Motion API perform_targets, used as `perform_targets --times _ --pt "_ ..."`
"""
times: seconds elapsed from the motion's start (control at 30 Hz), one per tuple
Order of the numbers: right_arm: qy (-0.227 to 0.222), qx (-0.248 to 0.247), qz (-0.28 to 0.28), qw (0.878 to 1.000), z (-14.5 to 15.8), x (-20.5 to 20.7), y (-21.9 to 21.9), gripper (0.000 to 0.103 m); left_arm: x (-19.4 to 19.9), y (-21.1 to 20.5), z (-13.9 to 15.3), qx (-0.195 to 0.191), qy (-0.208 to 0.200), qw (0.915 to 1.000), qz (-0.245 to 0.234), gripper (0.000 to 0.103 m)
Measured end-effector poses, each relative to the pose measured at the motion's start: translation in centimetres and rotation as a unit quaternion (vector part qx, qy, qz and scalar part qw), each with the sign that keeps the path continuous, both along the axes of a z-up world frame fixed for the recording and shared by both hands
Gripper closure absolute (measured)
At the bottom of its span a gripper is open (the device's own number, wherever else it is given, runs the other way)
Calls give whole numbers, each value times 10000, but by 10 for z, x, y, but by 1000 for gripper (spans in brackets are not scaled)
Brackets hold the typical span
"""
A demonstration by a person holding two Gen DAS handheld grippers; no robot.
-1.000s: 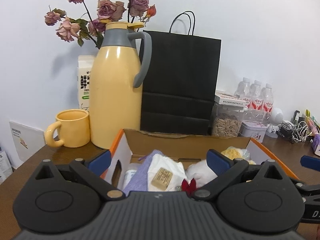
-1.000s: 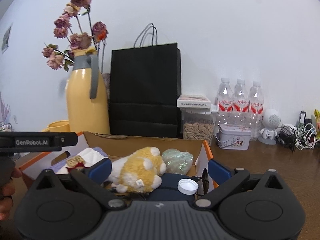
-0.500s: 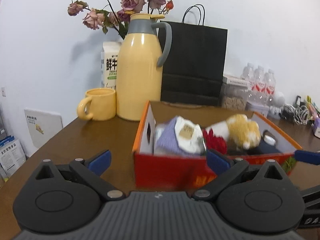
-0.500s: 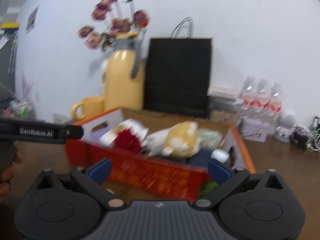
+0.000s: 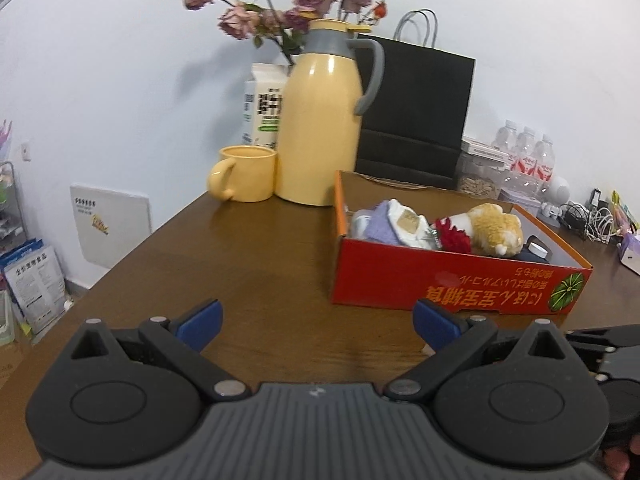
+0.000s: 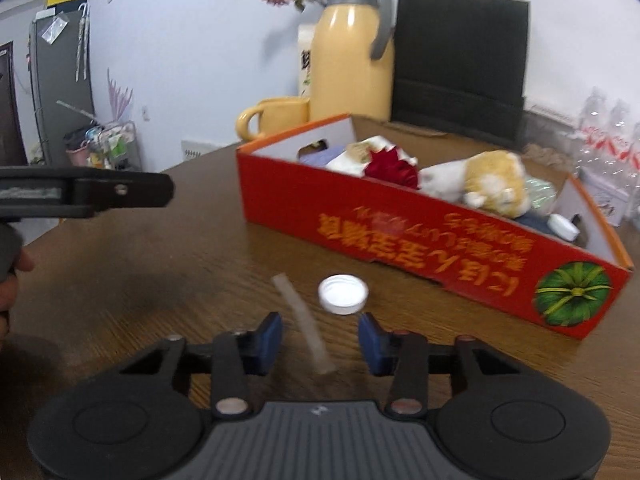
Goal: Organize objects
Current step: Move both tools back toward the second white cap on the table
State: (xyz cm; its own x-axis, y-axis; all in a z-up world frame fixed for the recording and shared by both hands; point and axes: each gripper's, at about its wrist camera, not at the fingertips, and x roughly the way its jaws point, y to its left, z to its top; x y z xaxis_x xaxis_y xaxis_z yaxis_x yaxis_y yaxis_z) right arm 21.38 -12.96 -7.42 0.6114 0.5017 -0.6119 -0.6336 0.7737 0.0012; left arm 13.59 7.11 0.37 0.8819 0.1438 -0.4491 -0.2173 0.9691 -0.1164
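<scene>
A red cardboard box (image 5: 440, 280) (image 6: 400, 236) stands on the brown table (image 5: 260, 264). It holds a purple-and-white sock bundle (image 5: 394, 222), a red flower (image 6: 394, 168), a yellow plush toy (image 6: 494, 180) and a white cap (image 6: 563, 226). In front of the box, on the table, lie a white bottle cap (image 6: 343, 294) and a short translucent tube (image 6: 304, 320). My right gripper (image 6: 320, 338) hangs low over the table with its jaws closing. The tube lies between them, untouched by the pads, and the bottle cap sits just ahead. My left gripper (image 5: 316, 322) is wide open with nothing in it, to the left of the box.
Behind the box stand a yellow thermos jug (image 5: 320, 132), a yellow mug (image 5: 244, 174), a milk carton (image 5: 262, 108), dried roses and a black paper bag (image 5: 416, 112). Water bottles (image 5: 528, 156), a jar and cables (image 5: 592, 220) crowd the back right. The table's left edge drops off to the floor.
Both grippers have drawn back from over the box towards the table's near side. The right one tilted down and narrowed its jaws; the bottle cap and tube came into its view.
</scene>
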Motion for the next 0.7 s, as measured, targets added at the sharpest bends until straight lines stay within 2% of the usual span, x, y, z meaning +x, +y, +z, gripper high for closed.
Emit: perform_targets --times 0.07,0.2,0.27,0.43,0.7 --pt "66 -17 37 10000 -2 2 9 74 -8 6 1 -25 -13 10000 49 0" --pt "98 -8 62 9999 -3 10 20 80 -21 17 3 -59 -52 9999 137 0" --pt "117 26 74 9999 -3 13 23 96 -26 21 4 -80 -76 9998 180 0" --pt "35 130 -1 9999 -4 9 19 103 -32 30 6 -132 -109 9994 289 0" --pt "-264 651 -129 9974 11 -3 -3 103 -24 19 6 -98 -44 9998 178 0"
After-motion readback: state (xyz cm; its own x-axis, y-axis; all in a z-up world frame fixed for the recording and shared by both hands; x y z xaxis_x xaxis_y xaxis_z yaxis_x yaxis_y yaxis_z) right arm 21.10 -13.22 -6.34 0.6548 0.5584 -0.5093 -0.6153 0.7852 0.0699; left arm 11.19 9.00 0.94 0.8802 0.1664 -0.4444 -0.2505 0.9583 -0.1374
